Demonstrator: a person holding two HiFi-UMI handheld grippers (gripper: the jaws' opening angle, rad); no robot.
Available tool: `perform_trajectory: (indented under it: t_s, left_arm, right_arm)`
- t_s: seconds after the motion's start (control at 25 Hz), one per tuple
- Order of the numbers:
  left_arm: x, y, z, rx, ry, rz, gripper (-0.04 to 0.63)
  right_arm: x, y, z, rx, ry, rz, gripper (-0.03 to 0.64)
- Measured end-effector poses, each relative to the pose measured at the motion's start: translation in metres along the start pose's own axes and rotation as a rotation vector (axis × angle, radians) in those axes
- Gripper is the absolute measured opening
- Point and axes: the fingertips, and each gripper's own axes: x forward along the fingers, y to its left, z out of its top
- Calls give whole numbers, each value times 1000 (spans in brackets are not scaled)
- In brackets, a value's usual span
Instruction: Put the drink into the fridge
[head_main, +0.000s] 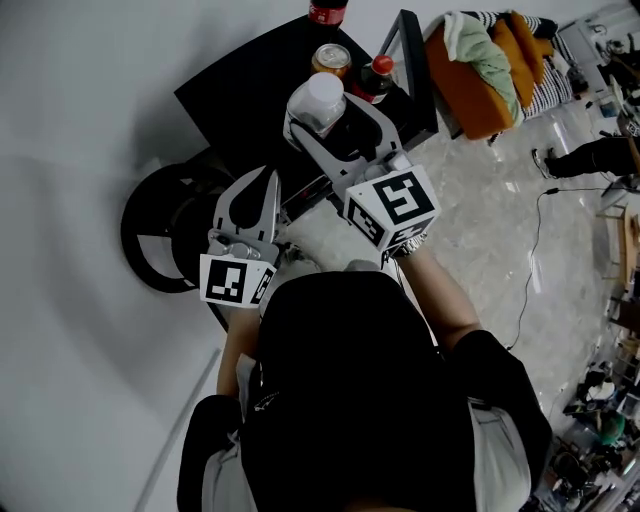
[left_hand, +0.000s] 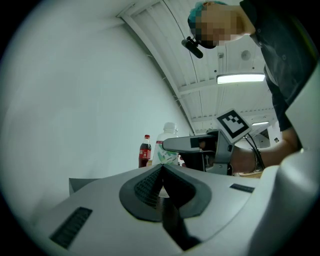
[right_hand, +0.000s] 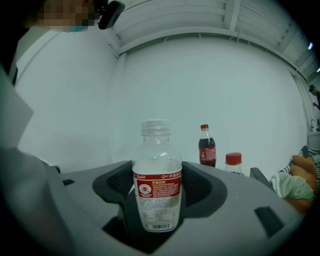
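A clear bottle (right_hand: 156, 190) with a red label and a pale cap stands upright between the dark pads of my right gripper (right_hand: 157, 202), which is shut on its body. From the head view the same bottle (head_main: 318, 98) sits at the tip of the right gripper (head_main: 322, 114), over the black table (head_main: 240, 100). My left gripper (head_main: 266, 182) is lower left of it, beside the table's near edge, jaws shut together on nothing. In the left gripper view its pads (left_hand: 150, 185) meet, and the bottle (left_hand: 167, 145) shows beyond them.
On the black table stand a cola bottle (head_main: 327, 12), a can (head_main: 331, 58) and a red-capped bottle (head_main: 375, 78). A round black object (head_main: 160, 235) lies on the floor at left. An orange sofa with clothes (head_main: 490, 60) is at the far right.
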Motion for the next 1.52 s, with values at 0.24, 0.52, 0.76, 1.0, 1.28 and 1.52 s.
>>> perform_trajectory:
  t_s: [0.24,0.52,0.76,1.0,1.28,1.52]
  left_arm:
    - [14,-65,-7,5,6,9,9]
    - [25,-164,-36,-4,53,25,9]
    - [18,-229,-69,-23,103,40,9]
    - [18,-254,-93,-16,135,53,9]
    - [11,-229,-117,-41,115,99,9]
    - [14,-207,-154,-78,111,136,9]
  right_arm:
    - [-68,-27,-5,20,-3,28,301]
    - [-149,-69,-23,72,6,59,301]
    - [-201,-85,-65,117,66,75,301]
    - [-230,-98,-114,156,142,57,301]
    - [-234,-95,-183,121,223,26,301]
    - [-232,-99,-240,144,257,19,301]
